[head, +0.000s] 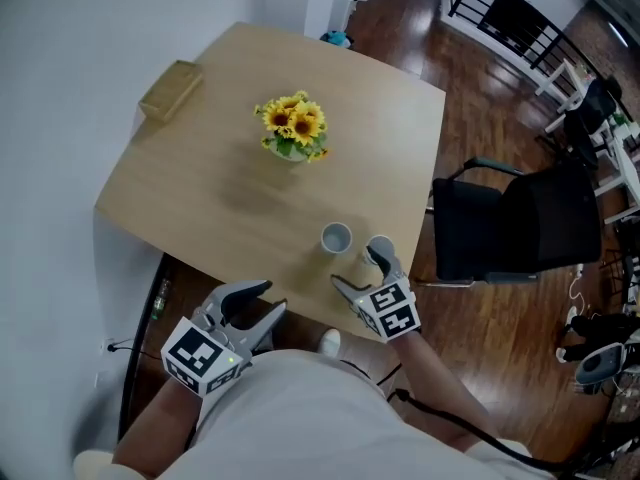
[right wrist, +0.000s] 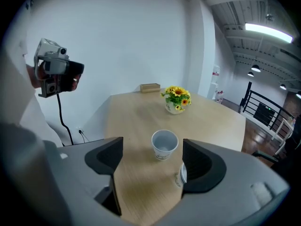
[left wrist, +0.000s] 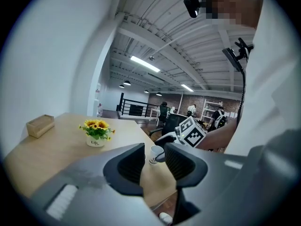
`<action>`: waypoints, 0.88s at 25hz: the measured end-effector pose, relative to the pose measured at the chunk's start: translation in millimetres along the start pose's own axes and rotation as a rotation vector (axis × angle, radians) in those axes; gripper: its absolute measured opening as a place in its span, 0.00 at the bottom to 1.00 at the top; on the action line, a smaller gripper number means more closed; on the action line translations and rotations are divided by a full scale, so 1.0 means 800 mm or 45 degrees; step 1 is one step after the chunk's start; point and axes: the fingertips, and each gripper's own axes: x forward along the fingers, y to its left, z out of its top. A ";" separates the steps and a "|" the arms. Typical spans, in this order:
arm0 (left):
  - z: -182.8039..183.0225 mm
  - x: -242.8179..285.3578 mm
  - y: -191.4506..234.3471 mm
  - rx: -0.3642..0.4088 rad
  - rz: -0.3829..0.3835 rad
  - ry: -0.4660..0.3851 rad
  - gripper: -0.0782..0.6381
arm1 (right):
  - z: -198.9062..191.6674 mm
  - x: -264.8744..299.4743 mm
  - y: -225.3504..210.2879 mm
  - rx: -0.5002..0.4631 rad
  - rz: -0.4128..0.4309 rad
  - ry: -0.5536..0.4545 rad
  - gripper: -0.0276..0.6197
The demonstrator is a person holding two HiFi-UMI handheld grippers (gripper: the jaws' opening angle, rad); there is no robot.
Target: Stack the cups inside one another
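The sunflower pot [head: 293,130] stands near the middle of the pale wooden surface [head: 220,188], and both cups sit on the person's side of it, close to the near edge and well apart from the pot. The first cup [head: 336,237] stands upright with its mouth open and empty. The second cup [head: 380,249] is just beside it, on the side farther from the pot's left. The right claw [head: 354,266] hangs at that near edge with its jaws spread wide and nothing between them. In the right gripper view the first cup stands ahead of the gap, in line with the pot, while the second cup is half hidden behind the right-hand jaw, very close to it; whether they touch cannot be told. The left claw [head: 265,301] is held off the surface's edge, nearer the person than the pot, with its jaws apart and empty. A cardboard box [head: 170,90] lies beyond and left of the pot by the wall. A black chair [head: 520,223] stands to the pot's right, off the surface's edge and near the cups.
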 end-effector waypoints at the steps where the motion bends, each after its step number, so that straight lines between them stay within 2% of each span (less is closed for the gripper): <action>1: -0.001 -0.003 0.002 0.008 -0.009 0.006 0.31 | 0.001 0.010 0.004 -0.001 -0.006 0.019 0.65; 7: -0.002 -0.030 0.031 0.048 -0.041 0.017 0.31 | 0.008 0.068 -0.022 0.043 -0.114 0.166 0.65; 17: -0.024 -0.077 0.091 -0.001 -0.046 0.013 0.31 | -0.010 0.127 -0.050 0.179 -0.228 0.413 0.65; 22: -0.027 -0.087 0.102 -0.014 -0.058 -0.002 0.31 | -0.029 0.145 -0.047 0.229 -0.230 0.546 0.65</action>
